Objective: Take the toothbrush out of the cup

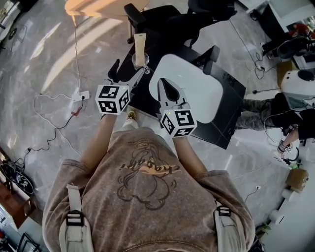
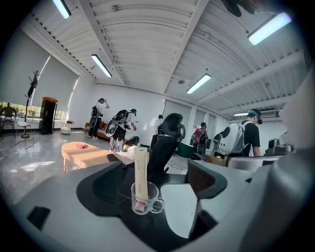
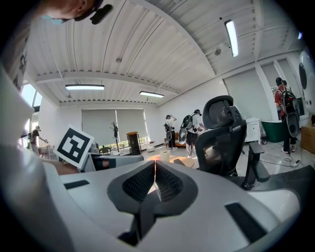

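A clear glass cup (image 1: 139,61) stands on the black table (image 1: 231,115), and a beige packaged toothbrush (image 1: 140,45) stands upright in it. My left gripper (image 1: 129,72) is open just in front of the cup, with one jaw on each side. In the left gripper view the cup (image 2: 146,199) and toothbrush (image 2: 141,167) sit ahead between the spread jaws of my left gripper (image 2: 151,172), and gaps show on both sides. My right gripper (image 1: 164,84) hovers over the white mat (image 1: 202,93), shut with nothing in it. Its pads (image 3: 167,184) meet in the right gripper view.
A black office chair (image 1: 162,19) stands behind the table. A low beige table (image 1: 98,7) is further back. A power strip and cables (image 1: 78,96) lie on the floor at the left. A person (image 1: 295,113) sits at the right.
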